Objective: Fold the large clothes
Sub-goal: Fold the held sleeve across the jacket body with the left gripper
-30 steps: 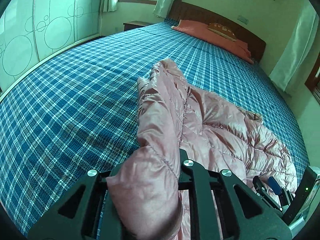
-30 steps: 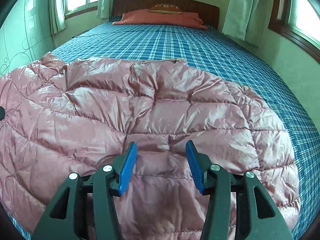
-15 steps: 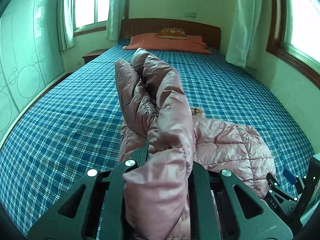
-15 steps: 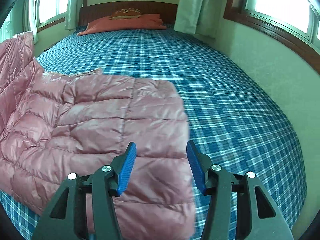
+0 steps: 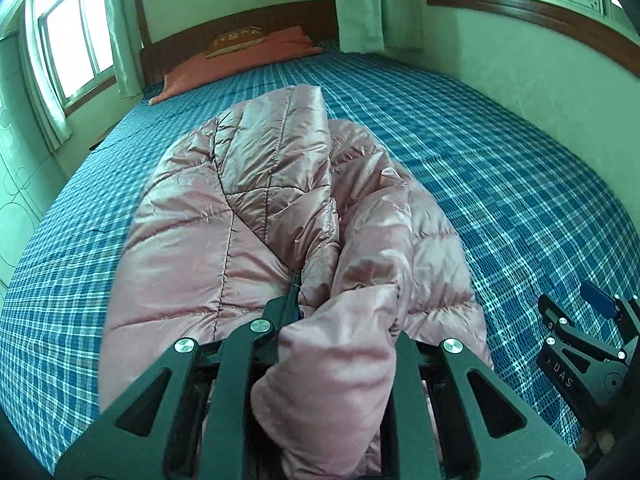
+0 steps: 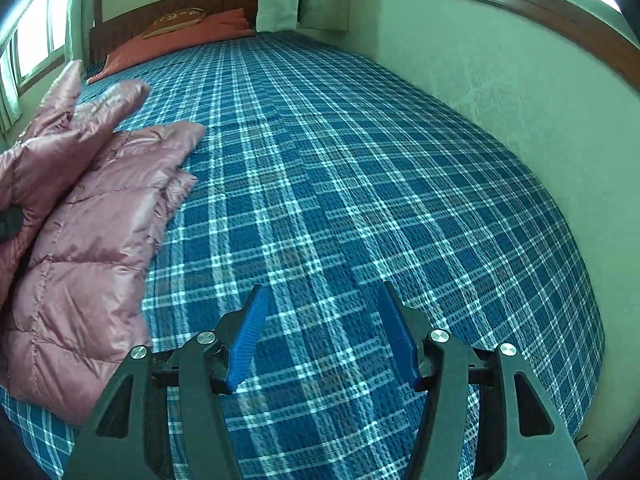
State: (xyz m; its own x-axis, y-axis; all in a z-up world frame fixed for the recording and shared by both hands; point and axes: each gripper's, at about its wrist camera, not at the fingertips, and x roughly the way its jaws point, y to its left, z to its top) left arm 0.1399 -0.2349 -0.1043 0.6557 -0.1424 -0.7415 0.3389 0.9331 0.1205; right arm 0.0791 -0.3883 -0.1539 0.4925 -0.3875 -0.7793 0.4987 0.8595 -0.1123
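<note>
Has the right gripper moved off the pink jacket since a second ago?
Yes. The right gripper, jaws open and empty, has swung rightward off the pink jacket and now hangs over bare plaid bedspread.

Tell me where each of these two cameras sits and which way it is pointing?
Left wrist view: sits on the left tool, looking down along it at the pink jacket bunched in its grip; the right tool shows at the right edge.
Right wrist view: sits on the right tool, looking down over bare blue checked bed between its open blue pads; the jacket lies to its left.
Both share the jacket, the bed, the orange pillow and the headboard.
</note>
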